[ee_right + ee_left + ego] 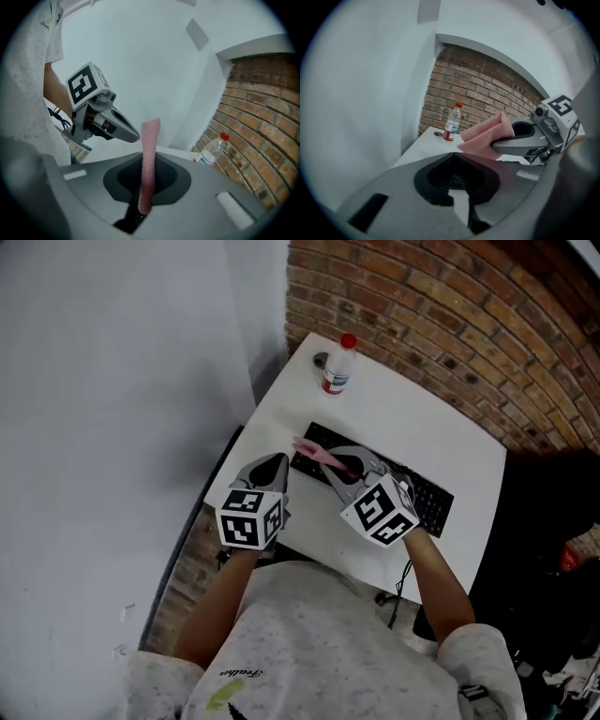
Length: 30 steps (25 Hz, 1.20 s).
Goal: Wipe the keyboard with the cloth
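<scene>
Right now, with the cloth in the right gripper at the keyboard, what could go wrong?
1. The cloth is pinched in the right gripper as a narrow folded strip, so dragging over keys may pull it out.
2. The left gripper is shut beside the keyboard, seemingly not bracing it, so it might slide on the table.
3. The bottle stands near the far corner, and a long stroke could tip it.

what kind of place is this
Likely a small office or home work corner: a white desk with a black keyboard and a plastic bottle on it, set against a brick wall.
</scene>
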Motion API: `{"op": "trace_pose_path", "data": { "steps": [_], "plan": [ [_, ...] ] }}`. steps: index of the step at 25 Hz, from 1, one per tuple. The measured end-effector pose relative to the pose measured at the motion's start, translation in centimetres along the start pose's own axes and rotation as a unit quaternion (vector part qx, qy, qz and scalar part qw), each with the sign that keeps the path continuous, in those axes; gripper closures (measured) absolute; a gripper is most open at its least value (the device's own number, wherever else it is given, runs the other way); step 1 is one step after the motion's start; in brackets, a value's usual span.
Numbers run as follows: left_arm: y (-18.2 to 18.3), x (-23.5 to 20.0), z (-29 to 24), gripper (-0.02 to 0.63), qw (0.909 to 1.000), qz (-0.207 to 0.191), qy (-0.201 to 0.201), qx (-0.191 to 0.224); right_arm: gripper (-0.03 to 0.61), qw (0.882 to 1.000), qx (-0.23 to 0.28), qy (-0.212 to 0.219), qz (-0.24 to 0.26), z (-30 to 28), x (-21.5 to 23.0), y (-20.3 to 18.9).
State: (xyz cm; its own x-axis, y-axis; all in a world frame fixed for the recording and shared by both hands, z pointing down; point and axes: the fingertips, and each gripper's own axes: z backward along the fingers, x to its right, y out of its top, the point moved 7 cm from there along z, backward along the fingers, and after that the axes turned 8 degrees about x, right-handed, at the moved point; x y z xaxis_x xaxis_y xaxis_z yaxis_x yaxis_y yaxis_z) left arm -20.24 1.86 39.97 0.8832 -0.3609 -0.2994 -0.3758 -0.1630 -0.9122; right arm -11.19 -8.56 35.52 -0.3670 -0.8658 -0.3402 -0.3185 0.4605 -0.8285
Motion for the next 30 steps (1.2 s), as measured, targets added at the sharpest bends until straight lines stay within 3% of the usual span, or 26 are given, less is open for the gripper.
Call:
{"op": "trace_pose_path", "data": {
  "steps": [5, 9, 15, 20, 22, 24, 30],
  "plan": [
    [0.8, 2.7, -3.0, 0.618, 0.9972, -0.028, -0.068, -0.016, 0.557, 0.995, -0.003, -0.083, -0.052, 3.2, 1.1, -1.3],
    [1.5, 5.5, -5.3, 0.618, 0.9895, -0.059, -0.129, -0.030, 0.556, 0.979, 0.006, -0.161, -0.128, 6.3, 1.8, -2.7],
    [1.8, 9.5, -7.5, 0.620, 0.9748, -0.097, -0.196, -0.042, 0.557, 0.930, 0.020, -0.289, -0.226, 10.7, 0.9, -5.1],
    [1.4, 11.6, -8.4, 0.620, 0.9638, -0.124, -0.231, -0.049, 0.557, 0.875, 0.053, -0.372, -0.304, 13.2, -0.4, -6.9],
    [1.0, 12.0, -8.6, 0.620, 0.9612, -0.129, -0.238, -0.051, 0.557, 0.859, 0.056, -0.395, -0.321, 13.7, -0.7, -7.5],
    [0.6, 12.2, -8.7, 0.620, 0.9593, -0.130, -0.244, -0.055, 0.557, 0.851, 0.051, -0.407, -0.329, 13.9, -1.1, -7.9],
    [0.4, 12.6, -9.0, 0.620, 0.9555, -0.131, -0.257, -0.061, 0.557, 0.843, 0.040, -0.414, -0.341, 13.9, -1.5, -8.5]
  ]
}}
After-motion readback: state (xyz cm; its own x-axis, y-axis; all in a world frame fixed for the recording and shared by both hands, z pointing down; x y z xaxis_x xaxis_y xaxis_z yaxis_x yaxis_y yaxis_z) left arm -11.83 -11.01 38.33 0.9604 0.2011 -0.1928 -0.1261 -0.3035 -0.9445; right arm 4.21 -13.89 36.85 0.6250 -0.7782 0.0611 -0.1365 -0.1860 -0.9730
